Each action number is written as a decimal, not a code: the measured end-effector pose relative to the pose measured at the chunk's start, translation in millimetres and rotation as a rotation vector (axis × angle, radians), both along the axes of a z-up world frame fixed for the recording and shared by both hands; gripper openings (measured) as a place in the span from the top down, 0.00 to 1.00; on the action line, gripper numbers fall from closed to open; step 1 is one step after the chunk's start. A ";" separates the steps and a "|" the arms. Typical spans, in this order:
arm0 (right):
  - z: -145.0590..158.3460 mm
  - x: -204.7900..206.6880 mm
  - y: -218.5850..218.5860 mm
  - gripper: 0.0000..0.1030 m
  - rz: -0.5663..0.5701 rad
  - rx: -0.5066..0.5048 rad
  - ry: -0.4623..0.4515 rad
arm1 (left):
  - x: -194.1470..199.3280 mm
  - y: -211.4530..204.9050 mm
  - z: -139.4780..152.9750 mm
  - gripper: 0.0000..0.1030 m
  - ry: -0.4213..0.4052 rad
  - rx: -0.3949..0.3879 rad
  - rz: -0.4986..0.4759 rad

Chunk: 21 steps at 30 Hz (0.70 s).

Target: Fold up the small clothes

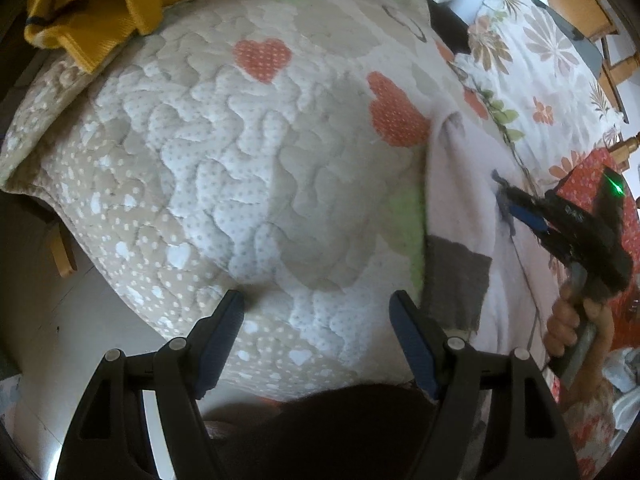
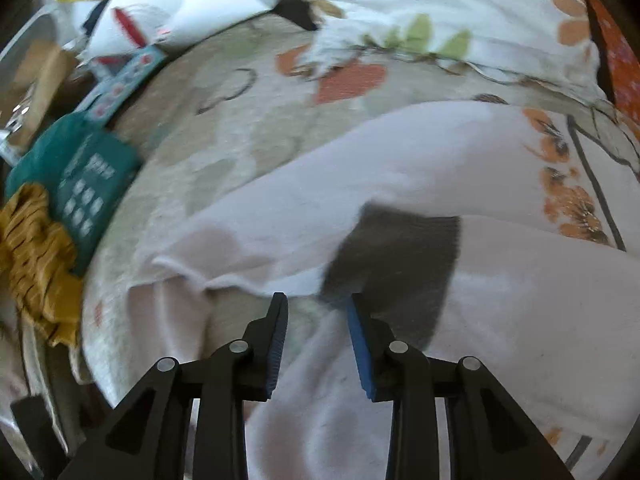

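**Technician A:** Where did the garment lie, and how was it expected to handle?

**Technician B:** The pale pink garment (image 2: pixel 400 160) lay spread on the quilted bedspread (image 1: pixel 224 152), toward the right side of the bed as the left wrist view showed it. It carried a grey patch (image 2: pixel 400 260) near one edge. The fabric appeared to be a soft, light knit. It was judged limp, likely to sag and drag when lifted, and not fragile. A grip on a hem or corner, pinching through both layers, was judged the soundest hold; a grip mid-panel would probably bunch the cloth.

**Technician A:** What was the state of each tool?

**Technician B:** The left tool (image 1: pixel 316 328) stood wide apart over bare quilt, just beside the garment's edge, holding nothing. The right tool (image 2: pixel 318 340) stood partly apart directly above the garment, close to the grey patch. No cloth was visibly pinched between its pads. In the left wrist view a hand (image 1: pixel 576 320) gripped that tool's handle.

**Technician A:** What of the surface and room?

**Technician B:** The bedspread was padded and stitched in a heart pattern, so it was judged to yield under pressure and to grip fabric slightly. A mustard-yellow garment (image 1: pixel 92 12) and a teal item (image 2: pixel 76 176) lay near the far edge. A floral pillow (image 2: pixel 460 12) sat behind the garment. Wooden furniture (image 1: pixel 580 0) stood beyond the bed. The right wrist view was blurred, so finer detail could not be told.
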State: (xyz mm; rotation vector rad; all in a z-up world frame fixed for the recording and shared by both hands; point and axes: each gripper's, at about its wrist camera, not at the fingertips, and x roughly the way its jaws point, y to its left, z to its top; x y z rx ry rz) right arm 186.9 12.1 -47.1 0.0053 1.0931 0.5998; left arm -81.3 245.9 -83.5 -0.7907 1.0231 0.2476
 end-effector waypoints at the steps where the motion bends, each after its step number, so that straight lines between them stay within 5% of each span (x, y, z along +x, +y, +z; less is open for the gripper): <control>1: 1.6 -4.6 -0.3 0.66 0.005 -0.003 -0.002 | -1.6 2.0 0.1 0.28 -0.001 0.001 0.004; 7: 15.1 -47.3 9.7 0.58 0.117 -0.035 -0.034 | -13.5 13.9 -1.6 0.28 0.004 0.002 0.050; 13: 10.5 -114.0 54.2 0.49 0.413 -0.102 -0.042 | -28.5 26.0 -0.1 0.28 0.007 0.007 0.092; 18: -14.3 -176.9 93.0 0.43 0.687 -0.356 -0.207 | -40.0 36.7 0.9 0.28 0.018 0.016 0.135; 21: -37.0 -198.5 102.7 0.43 0.755 -0.529 -0.340 | -45.0 39.5 1.0 0.28 0.020 0.016 0.147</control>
